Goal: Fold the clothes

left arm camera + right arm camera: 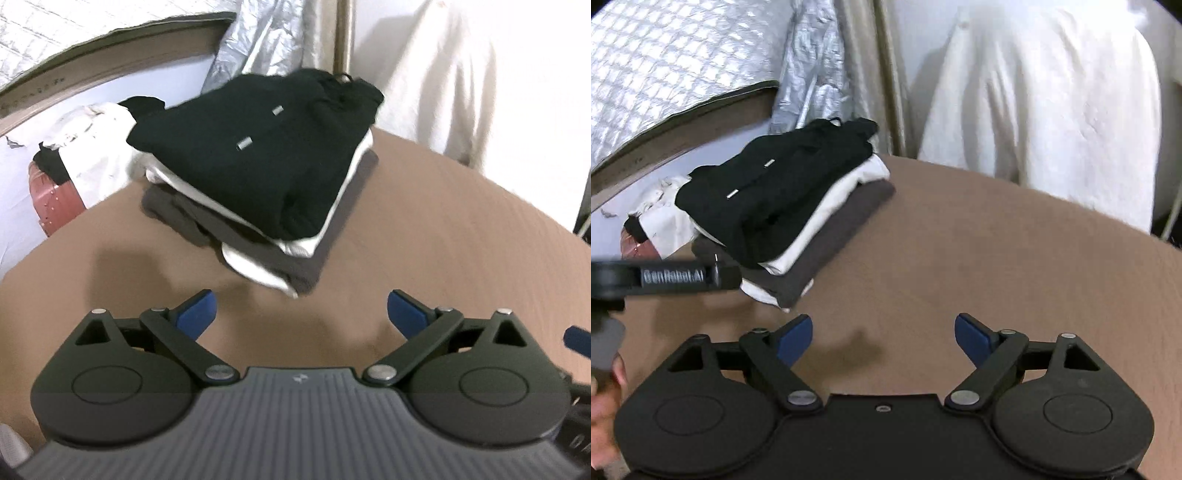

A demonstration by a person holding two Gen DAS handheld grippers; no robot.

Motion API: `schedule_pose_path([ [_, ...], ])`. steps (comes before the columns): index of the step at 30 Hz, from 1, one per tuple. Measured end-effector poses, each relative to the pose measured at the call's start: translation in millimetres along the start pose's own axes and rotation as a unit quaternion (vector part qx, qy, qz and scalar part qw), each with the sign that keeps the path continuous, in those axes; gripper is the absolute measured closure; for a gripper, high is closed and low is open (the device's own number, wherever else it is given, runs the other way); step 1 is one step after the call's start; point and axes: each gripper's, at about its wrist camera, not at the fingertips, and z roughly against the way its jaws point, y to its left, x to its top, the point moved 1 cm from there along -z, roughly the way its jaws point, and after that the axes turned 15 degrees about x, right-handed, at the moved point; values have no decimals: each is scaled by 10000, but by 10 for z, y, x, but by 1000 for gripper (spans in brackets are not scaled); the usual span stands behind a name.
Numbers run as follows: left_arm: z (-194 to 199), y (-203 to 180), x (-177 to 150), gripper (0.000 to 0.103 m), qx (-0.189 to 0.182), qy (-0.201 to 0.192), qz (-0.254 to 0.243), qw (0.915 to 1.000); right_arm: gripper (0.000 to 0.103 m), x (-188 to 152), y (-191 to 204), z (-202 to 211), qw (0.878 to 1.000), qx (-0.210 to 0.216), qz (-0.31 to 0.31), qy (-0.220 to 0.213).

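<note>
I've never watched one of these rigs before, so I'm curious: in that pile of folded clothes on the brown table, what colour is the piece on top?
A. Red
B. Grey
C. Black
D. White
C. The black garment with two small silver tags lies on top of the stack, above a white layer and a dark grey one; both grippers, left and right, are open and hold nothing.

I am seeing the left gripper (665, 280) cut off at the right wrist view's left edge, hiding the clothes stack's (798, 221) near corner; lower layers are blurring together.
</note>
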Motion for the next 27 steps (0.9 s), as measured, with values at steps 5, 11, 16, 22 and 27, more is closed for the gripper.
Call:
schedule_pose_path([
  [5,27,-33,-135,2,35,76,-222,9997,14,-152,-26,28,9996,-110,-225,103],
  [11,123,-30,-299,2,13,-37,-405,9992,14,-194,0,80,9994,-273,-149,131],
  [16,262,-37,-280,2,-43,-328,-469,9984,14,-213,52,171,9993,-326,-164,52],
  [22,361,-60,-267,0,104,-528,-587,9968,14,-224,155,243,9998,-173,-24,29],
  [27,317,-53,-252,0,187,-418,-555,9974,14,-227,212,257,9998,-193,64,73],
])
